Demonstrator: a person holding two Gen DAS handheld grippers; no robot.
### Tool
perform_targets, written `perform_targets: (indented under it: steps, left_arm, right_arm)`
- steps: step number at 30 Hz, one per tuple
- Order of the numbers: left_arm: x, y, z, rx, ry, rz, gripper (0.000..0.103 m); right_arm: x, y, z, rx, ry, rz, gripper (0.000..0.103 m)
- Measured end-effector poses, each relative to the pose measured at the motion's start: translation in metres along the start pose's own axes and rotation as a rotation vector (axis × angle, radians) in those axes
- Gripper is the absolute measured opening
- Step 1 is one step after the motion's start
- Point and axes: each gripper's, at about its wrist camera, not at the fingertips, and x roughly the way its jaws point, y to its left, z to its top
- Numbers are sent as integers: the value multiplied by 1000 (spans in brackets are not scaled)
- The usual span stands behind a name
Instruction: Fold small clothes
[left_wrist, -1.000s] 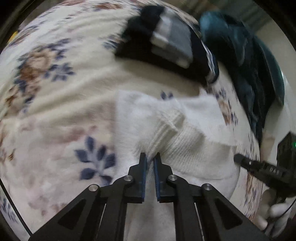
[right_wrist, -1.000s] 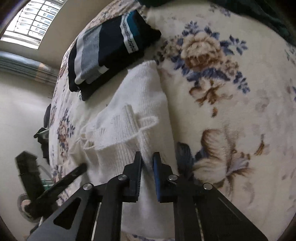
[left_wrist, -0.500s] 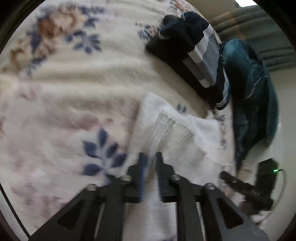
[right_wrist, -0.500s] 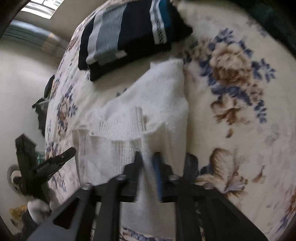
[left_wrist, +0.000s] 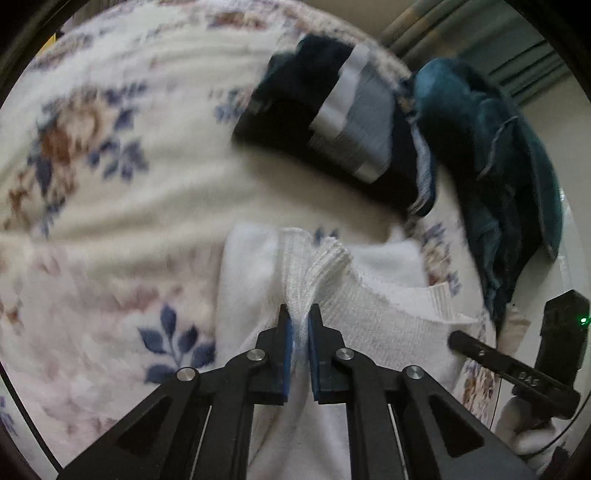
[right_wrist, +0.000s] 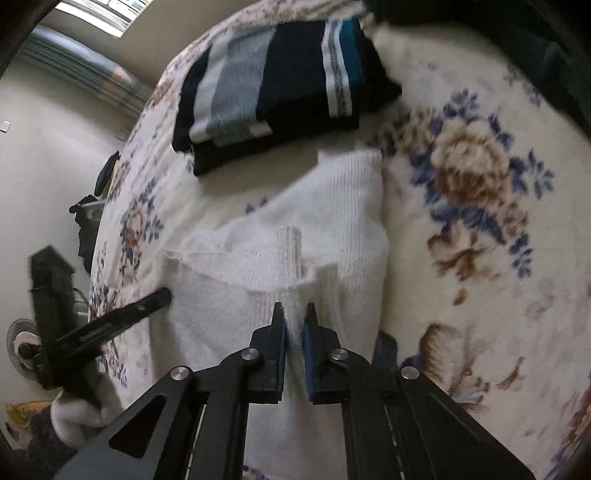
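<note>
Both grippers, left (left_wrist: 299, 315) and right (right_wrist: 294, 314), pinch the white knit (right_wrist: 343, 221) (thin bites); a tug could slip the fingers off.

I was looking at a bedroom in a home, a bed with a soft flowery blanket (right_wrist: 480, 192), folded striped clothes (right_wrist: 280, 85) lying on it, a window (right_wrist: 107, 11) high on a plain wall, long curtains (left_wrist: 517, 55) hanging behind
</note>
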Motion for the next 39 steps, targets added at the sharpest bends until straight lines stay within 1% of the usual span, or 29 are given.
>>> perform_targets:
  steps: [2,3,6,7,9,10,11,12,13,14,15,16,17,18,19,20,21,22,23,24,25,26,27,29,30,31,34,35,39]
  left_arm:
    - [-6,-8,17,17,-18,-2,6]
    - [-2,-10,29,17,-17,-21,6]
    - [22,-11,59,15,0,-12,6]
    - [38,-9,73,-1,24,-14,6]
    - [61,-3,84,-2,62,-9,6]
    - [78,1,91,-8,93,9,6]
    - [89,5,93,-17,117,7,6]
    - [101,11,94,-28,162,-12,7]
    - [110,16,95,-56,207,-18,10]
    - [115,21,94,-86,235,-32,11]
    - [115,25,93,-115,250,-65,15]
    - [109,28,91,-131,244,-100,31]
    - [101,29,90,-136,232,-122,59]
    - [89,31,86,-146,215,-153,73]
    - [79,33,83,-162,198,-180,83]
    - [66,37,77,-186,174,-210,83]
    - [48,42,66,-222,145,-244,83]
    - [37,46,57,-246,127,-258,84]
    - [22,52,42,-276,102,-259,85]
    - [12,56,31,-298,85,-256,86]
    - [-1,61,8,-329,65,-237,87]
    - [-7,62,-3,-348,60,-215,87]
    - [-14,66,-27,-380,58,-185,87]
    - [-16,71,-66,-451,79,-177,87]
    - [-14,73,-79,-482,86,-185,87]
    - [-9,75,-100,-523,95,-205,87]
    - [5,70,-132,-576,115,-227,87]
    - [9,68,-137,-586,113,-237,87]
    - [26,55,-148,-600,106,-279,87]
  right_arm:
    - [-13,4,8,3,-42,-4,8]
    - [-19,6,14,4,-61,-10,8]
    - [-24,8,44,16,-104,-28,8]
    - [-21,8,54,19,-105,-35,7]
    - [-8,4,75,37,-103,-66,7]
    - [-1,2,83,36,-94,-80,7]
    - [9,-1,93,36,-89,-113,7]
    - [21,-6,102,41,-71,-133,7]
    - [33,-10,108,40,-44,-154,7]
    - [43,-14,112,35,-25,-189,7]
    - [51,-16,114,30,0,-210,7]
    - [57,-20,116,34,32,-219,7]
    - [60,-26,117,57,61,-203,7]
    - [61,-30,118,76,80,-174,8]
    - [58,-36,118,101,96,-130,16]
    - [53,-43,118,123,108,-90,25]
    - [45,-50,117,140,110,-57,48]
    - [37,-57,114,152,106,-31,66]
    - [28,-64,111,163,97,-3,74]
    - [20,-71,107,172,92,23,86]
    - [13,-78,101,180,97,43,89]
    - [8,-85,94,187,111,52,89]
    - [2,-89,86,190,125,64,89]
    - [-2,-96,72,191,153,85,94]
    - [1,-101,61,185,179,100,98]
    - [5,-104,54,176,199,109,99]
    - [30,-110,44,179,256,148,99]
    - [43,-112,44,191,273,175,99]
    - [77,-106,58,197,285,275,99]
